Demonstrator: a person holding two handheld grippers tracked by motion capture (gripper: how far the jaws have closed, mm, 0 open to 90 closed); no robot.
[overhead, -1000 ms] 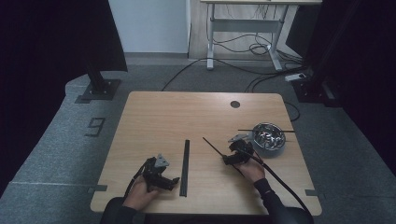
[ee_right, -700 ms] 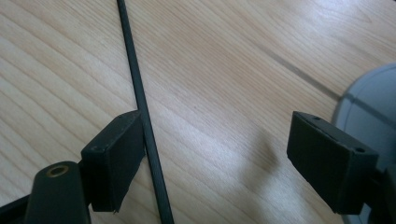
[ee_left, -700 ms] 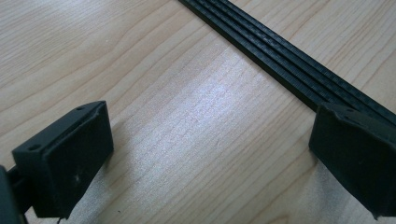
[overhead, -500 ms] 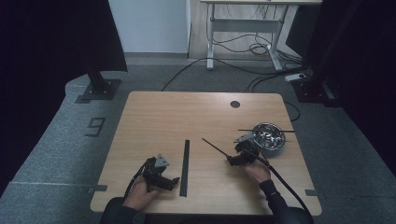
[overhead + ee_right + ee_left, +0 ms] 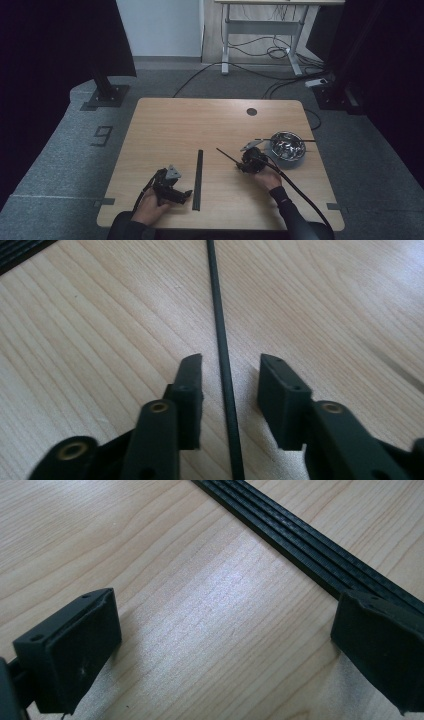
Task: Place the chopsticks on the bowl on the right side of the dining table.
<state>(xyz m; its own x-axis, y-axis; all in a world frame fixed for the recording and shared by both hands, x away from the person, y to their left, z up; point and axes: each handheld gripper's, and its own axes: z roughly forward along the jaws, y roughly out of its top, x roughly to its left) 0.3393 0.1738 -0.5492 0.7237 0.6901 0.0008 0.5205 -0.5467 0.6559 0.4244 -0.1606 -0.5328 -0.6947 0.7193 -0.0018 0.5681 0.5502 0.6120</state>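
Bowl (image 5: 288,145) close beside right tongs (image 5: 243,161)

left gripper (image 5: 220,645): matte black, blocky square pads, small screw holes | right gripper (image 5: 227,390): black jaws, brass-coloured pivot rivets, thick black cable, grey plate on top | sleeves: dark, possibly black | left gripper in high view (image 5: 172,186): grey three-cornered plate

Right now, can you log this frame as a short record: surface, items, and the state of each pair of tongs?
surface: wooden table
items: flat black strip near the middle; thin black rod; metal bowl at the right
left tongs: jaws wide open, low over bare wood, holding nothing, strip beside one jaw
right tongs: jaws open, one on each side of the rod, not closed on it
bowl contents: shiny, too small to tell
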